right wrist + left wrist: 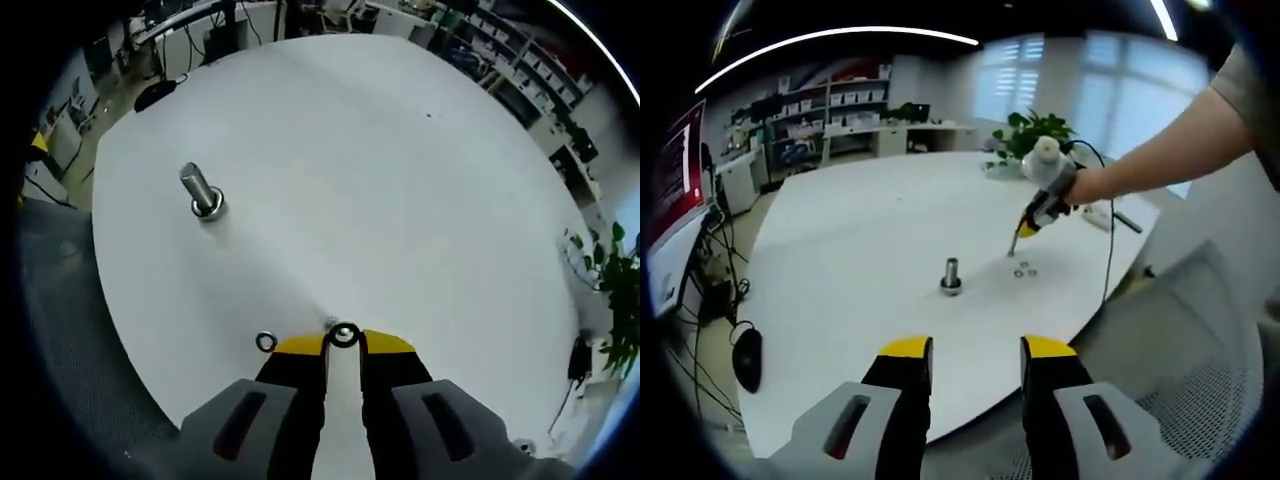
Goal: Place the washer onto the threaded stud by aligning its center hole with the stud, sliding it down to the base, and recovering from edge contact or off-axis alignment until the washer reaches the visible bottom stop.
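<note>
In the right gripper view, the right claw (343, 343) stood at a washer (344, 335) on the worktop (400, 180), but whether its tips pinched the ring or merely touched it could not be told. In the left gripper view, the loose washers (1024, 270) were too small to count reliably. The threads on the stud (951, 272) could not be resolved.

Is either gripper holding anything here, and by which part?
The right gripper pinches a washer by its rim at the fingertips. The left gripper holds nothing.
</note>
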A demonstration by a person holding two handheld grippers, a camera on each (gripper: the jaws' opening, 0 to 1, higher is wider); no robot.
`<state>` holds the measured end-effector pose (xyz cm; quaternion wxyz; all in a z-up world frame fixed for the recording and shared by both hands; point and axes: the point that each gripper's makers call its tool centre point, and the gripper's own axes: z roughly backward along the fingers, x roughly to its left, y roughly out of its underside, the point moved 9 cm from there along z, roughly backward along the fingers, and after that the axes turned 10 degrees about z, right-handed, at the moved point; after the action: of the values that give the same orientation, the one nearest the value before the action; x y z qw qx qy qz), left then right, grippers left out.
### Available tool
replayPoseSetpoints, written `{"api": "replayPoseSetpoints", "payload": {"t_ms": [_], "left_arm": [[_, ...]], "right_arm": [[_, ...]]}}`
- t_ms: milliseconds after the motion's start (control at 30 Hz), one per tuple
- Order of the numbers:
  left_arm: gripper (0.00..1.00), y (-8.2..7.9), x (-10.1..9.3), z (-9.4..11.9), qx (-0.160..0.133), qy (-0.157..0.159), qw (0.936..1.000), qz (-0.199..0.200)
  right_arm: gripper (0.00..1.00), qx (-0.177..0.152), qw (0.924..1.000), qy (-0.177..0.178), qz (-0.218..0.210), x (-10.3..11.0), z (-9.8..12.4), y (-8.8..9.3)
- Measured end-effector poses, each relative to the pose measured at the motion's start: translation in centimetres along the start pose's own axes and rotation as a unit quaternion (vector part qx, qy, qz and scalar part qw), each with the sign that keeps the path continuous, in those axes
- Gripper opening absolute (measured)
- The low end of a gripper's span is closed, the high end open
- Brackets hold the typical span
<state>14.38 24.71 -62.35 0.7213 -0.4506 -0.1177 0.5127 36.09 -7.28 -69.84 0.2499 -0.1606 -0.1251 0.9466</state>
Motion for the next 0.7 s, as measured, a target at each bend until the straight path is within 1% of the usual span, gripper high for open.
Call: {"api": "replayPoseSetpoints", "payload": {"t_ms": [167,433,600,633,700], "left_arm": [[0.33,0.0,0.0,0.0,0.001,-0.001,1.0,0.001],[0.32,0.1,0.1,-0.1,0.006,-0.003,1.0,0.002],[0.32,0.2,0.1,-0.2,0.01,-0.004,0.9999,0.002],[0.32,0.2,0.1,-0.2,0.011,-0.004,0.9999,0.001],[0.32,0.3,0.1,-0.2,0.013,-0.005,0.9999,0.0]], "right_arm": [[0.14,0.006,1.0,-0.006,-0.001,-0.3,-0.7,0.1],[0.14,0.017,0.9997,-0.016,0.0,0.1,-2.2,0.3],[0.14,0.022,0.9995,-0.02,-0.004,1.3,-2.7,0.4],[0.15,0.022,0.9994,-0.024,-0.012,1.6,-2.8,0.5],[0.15,0.022,0.9993,-0.026,-0.015,2.0,-2.9,0.6]]}}
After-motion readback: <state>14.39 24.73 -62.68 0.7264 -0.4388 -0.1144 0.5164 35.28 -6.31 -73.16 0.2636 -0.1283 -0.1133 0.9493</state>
